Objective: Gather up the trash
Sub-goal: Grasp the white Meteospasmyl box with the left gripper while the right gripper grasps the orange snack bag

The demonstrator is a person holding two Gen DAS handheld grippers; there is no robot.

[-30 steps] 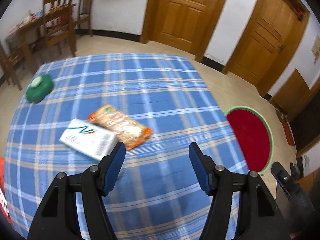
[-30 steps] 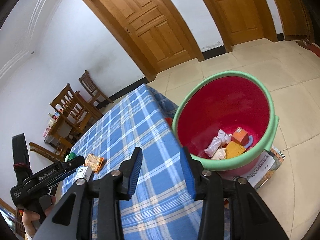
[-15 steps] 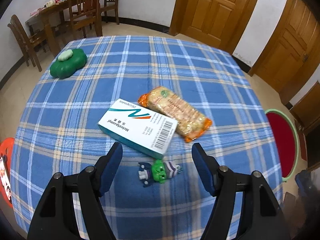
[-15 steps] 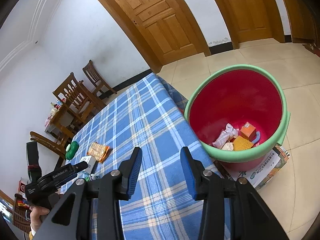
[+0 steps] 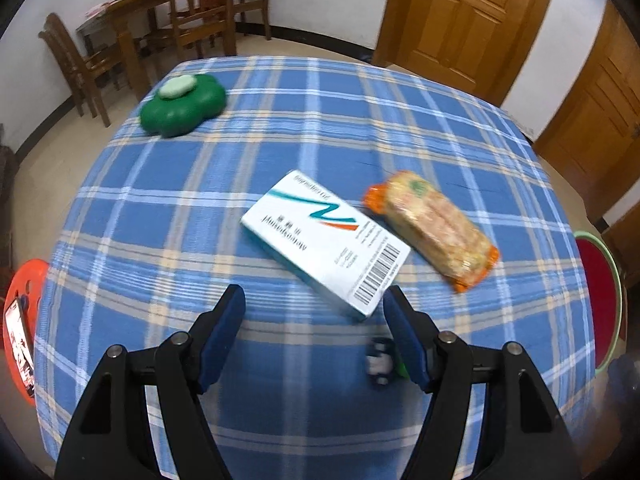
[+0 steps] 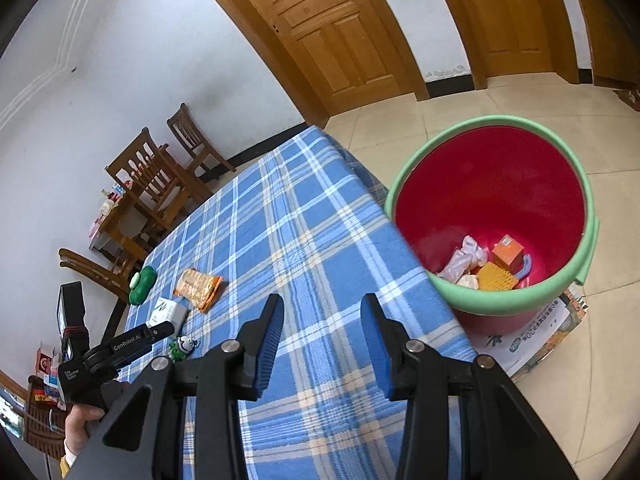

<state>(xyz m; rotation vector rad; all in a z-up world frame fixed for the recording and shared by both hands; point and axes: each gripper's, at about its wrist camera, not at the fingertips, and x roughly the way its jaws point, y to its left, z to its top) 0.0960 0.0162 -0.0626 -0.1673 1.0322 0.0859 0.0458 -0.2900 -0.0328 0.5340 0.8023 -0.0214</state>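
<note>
Left gripper (image 5: 312,312) spread, nothing grasped — jaws just widened to straddle white carton (image 5: 326,240) at 12 o'clock on counter (image 5: 160,220). Right gripper (image 6: 322,332) parted, empty, waiting near red bin (image 6: 492,184) at 2 o'clock — drop spot.

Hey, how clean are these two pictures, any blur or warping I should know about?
Left wrist view: motion blur smears the white box, the snack packet and the small toy by the left gripper; the doors bow at the fisheye rim. Right wrist view: sharper, the red bucket and its contents read clearly, walls and doors curve strongly, corners dark.
</note>
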